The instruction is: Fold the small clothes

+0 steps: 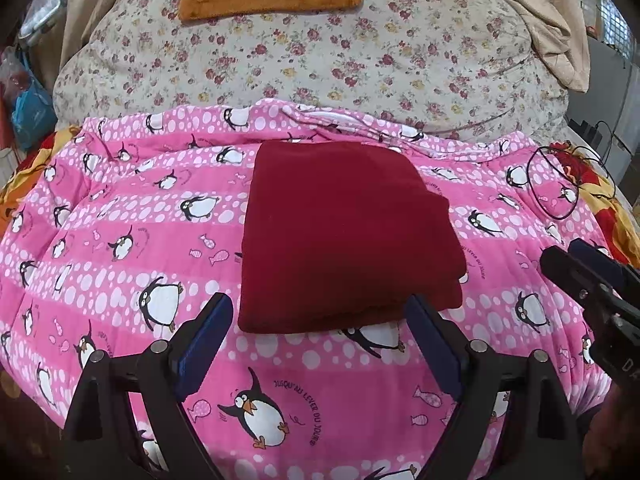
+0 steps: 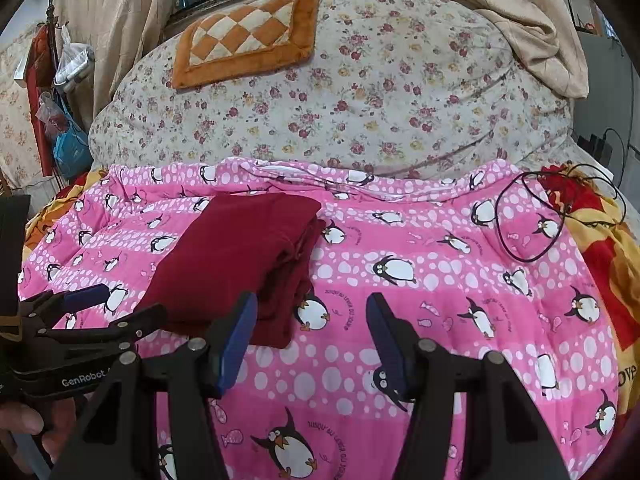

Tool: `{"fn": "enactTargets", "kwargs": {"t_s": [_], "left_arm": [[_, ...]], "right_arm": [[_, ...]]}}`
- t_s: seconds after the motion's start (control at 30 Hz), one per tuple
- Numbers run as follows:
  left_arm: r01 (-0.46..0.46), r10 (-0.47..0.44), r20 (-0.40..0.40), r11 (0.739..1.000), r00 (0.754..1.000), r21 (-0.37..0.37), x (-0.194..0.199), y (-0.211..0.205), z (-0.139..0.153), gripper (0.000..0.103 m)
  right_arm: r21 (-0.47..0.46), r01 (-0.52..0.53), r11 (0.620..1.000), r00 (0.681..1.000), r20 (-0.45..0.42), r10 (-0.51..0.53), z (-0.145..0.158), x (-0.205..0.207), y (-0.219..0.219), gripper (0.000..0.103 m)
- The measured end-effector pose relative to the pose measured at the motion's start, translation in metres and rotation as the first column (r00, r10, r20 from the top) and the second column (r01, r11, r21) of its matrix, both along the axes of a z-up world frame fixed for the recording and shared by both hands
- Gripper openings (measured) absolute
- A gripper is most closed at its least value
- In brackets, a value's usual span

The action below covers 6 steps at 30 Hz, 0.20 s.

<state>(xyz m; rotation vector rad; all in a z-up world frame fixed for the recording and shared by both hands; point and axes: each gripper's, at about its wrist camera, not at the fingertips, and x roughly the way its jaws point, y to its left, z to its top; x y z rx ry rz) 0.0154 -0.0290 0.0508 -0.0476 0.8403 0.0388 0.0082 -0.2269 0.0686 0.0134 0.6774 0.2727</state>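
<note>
The dark red garment (image 1: 348, 236) lay folded into a neat rectangle on the pink penguin quilt (image 1: 120, 240), and I judged it soft, light and limp, best pinched at its near corners where the layers stack. My left gripper (image 1: 320, 344) hovered just short of its near edge, fingers spread and empty; my right gripper (image 2: 312, 340) sat beside its right edge, also spread. Right of the garment the quilt offered free room up to the black cable (image 2: 532, 216).
</note>
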Motion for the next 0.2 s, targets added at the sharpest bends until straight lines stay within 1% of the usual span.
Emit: {"fn": "enactTargets", "kwargs": {"t_s": [0.1,0.2], "left_arm": [[0.005,-0.005,0.012,1.000,1.000,-0.002,-0.0017,-0.0014,0.0019,0.069],[0.011,-0.011,0.005,1.000,1.000,-0.010,-0.0002,-0.0014,0.0017,0.069]], "right_arm": [[-0.001,0.000,1.000,1.000,0.000,0.000,0.0003,-0.0010,0.0002,0.060],[-0.002,-0.003,1.000,1.000,-0.001,0.003,0.0007,-0.0016,0.0007,0.060]]}}
